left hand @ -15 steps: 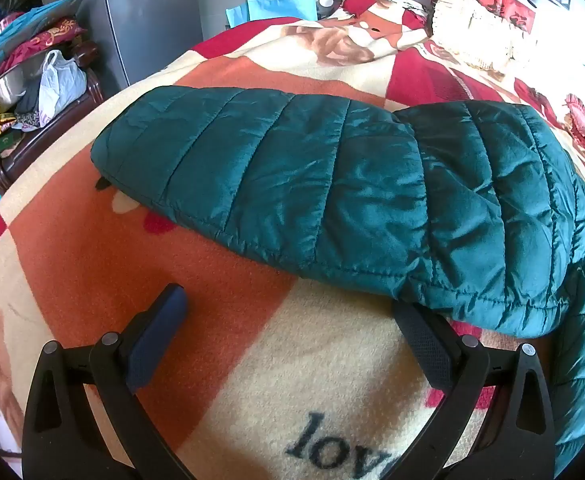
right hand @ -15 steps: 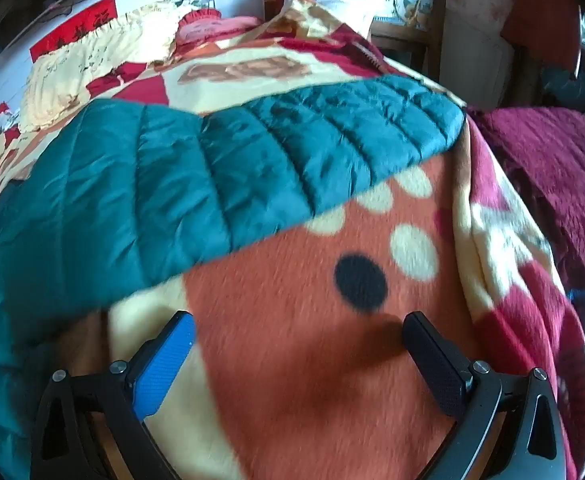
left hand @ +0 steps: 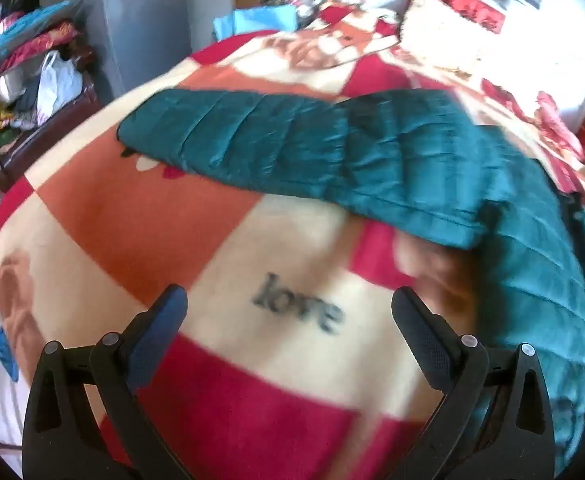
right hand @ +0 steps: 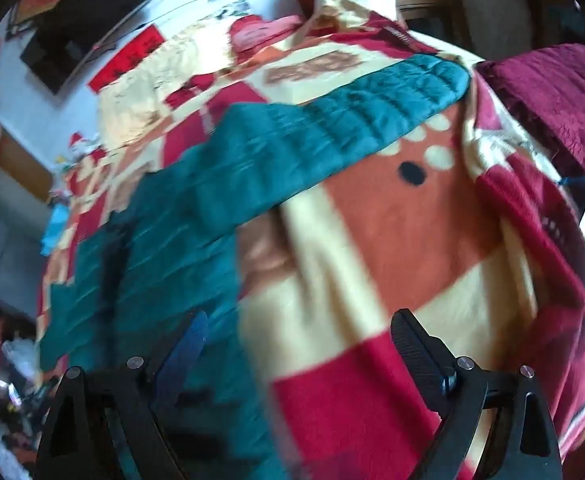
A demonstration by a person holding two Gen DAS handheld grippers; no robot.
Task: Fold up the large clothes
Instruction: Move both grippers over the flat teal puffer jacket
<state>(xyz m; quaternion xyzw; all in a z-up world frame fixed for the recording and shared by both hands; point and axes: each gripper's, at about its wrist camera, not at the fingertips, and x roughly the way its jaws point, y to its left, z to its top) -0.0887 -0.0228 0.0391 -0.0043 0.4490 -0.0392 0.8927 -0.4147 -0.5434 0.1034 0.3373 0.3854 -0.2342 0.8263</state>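
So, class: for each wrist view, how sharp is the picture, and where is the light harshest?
Left wrist view: moderate blur, the blanket's word "love" smeared, glare bleaching the pillow at top right. Right wrist view: heavier motion blur, the teal jacket streaked, gripper fingers sharp.

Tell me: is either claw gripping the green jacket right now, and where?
Neither. The left claw and right claw are both open and empty above the blanket; the jacket lies unheld.

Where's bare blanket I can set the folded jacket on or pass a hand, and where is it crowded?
Free: the blanket between the teal jacket's near edge and the open left tongs, around the word "love"; also the orange patch ahead of the open right tongs. Crowded: the far end by the pillow and the cluttered side furniture.
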